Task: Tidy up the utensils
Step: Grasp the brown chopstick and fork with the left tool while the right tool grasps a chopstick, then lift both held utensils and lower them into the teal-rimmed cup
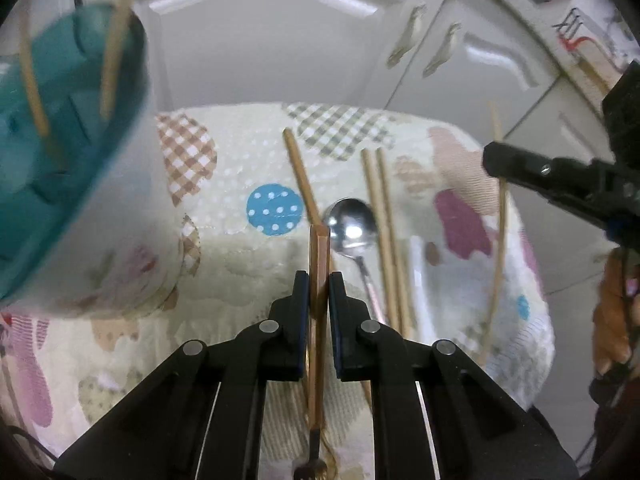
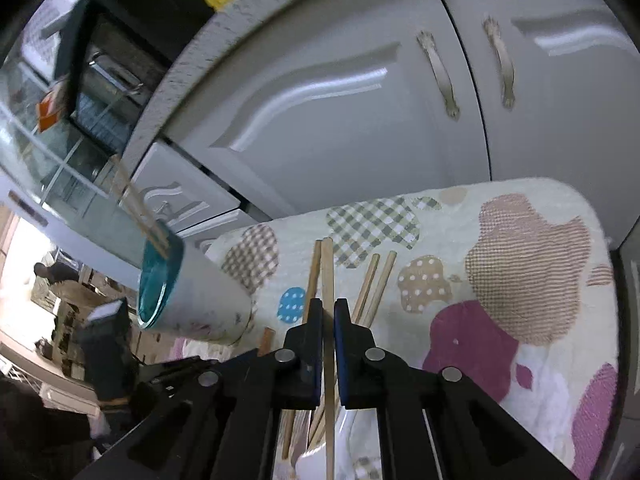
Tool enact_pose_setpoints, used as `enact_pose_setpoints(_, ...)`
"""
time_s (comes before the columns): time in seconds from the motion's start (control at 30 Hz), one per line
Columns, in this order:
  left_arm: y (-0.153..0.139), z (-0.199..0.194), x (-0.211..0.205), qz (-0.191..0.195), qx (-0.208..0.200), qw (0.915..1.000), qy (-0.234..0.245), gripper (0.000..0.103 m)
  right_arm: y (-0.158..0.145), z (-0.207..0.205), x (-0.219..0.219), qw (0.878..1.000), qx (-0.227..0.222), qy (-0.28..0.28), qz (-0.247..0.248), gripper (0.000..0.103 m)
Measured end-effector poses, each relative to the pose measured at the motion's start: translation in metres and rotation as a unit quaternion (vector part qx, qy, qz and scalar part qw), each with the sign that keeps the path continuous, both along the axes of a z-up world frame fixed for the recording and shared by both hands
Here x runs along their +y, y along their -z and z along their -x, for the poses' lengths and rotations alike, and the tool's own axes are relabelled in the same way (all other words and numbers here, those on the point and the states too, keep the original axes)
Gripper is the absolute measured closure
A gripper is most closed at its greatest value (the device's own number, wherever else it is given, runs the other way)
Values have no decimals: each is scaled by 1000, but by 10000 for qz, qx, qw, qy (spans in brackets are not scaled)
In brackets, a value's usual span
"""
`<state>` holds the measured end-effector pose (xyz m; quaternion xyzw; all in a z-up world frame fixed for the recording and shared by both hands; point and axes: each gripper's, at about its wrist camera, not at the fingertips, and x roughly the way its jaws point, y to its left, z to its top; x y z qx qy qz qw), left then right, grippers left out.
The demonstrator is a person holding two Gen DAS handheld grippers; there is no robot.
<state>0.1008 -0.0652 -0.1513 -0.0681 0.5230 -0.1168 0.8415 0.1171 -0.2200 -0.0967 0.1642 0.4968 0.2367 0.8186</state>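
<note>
Holder (image 1: 80, 184) w/ chopsticks (image 1: 114, 46) stands left of spoon (image 1: 352, 226).

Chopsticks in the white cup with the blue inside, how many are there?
2. One thin pale wooden chopstick leans at the left of the teal-lined white cup; the other crosses its far rim. The cup is blurred, so more may be hidden.

Left gripper (image 1: 319, 280) matte black, 2 flat fingers, dark blue pads (image 1: 335, 320) on inner faces, 4 round silver pivot pins, angular linkage arms, right gripper (image 2: 328, 308) same build, black, blue-lined fingers, 4 silver pins
</note>
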Motion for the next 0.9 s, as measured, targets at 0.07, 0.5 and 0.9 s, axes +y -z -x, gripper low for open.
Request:
enact_pose_setpoints(0.07, -11, 14, 8, 95, -130, 9999, 59, 95, -8, 8, 0, 9999, -112, -7, 32, 98)
enact_pose_setpoints(0.5, -60, 63, 19, 484, -709, 9961, 191, 94, -60, 42, 4, 9974, -702, -131, 65, 98)
enact_pose_setpoints(0.9, -81, 88, 26, 651, -932, 9930, 332, 94, -82, 51, 9, 9952, -956, -118, 142, 98)
